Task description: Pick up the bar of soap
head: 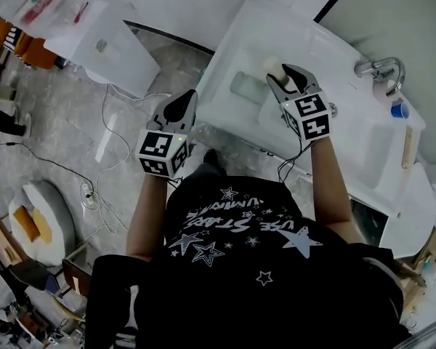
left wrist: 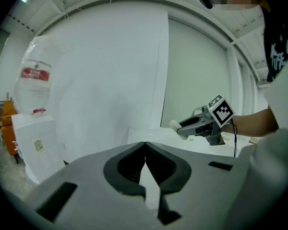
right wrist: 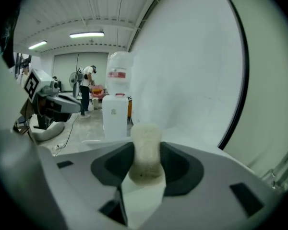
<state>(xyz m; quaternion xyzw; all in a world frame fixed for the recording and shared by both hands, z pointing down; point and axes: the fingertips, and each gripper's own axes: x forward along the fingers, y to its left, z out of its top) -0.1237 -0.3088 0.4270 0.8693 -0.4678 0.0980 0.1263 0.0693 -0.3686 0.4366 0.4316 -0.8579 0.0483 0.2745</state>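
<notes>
The cream bar of soap is clamped between the jaws of my right gripper, held up above the white washbasin top. In the right gripper view the soap stands on end between the two pads, which press on both its sides. The left gripper view shows that gripper from the side with the soap sticking out at its tip. My left gripper hangs off the basin's left edge over the floor, its jaws shut and empty.
A pale translucent soap dish lies on the basin top left of the held soap. A chrome tap and a blue cap stand at the right. A water dispenser stands on the floor to the left, with cables trailing beside it.
</notes>
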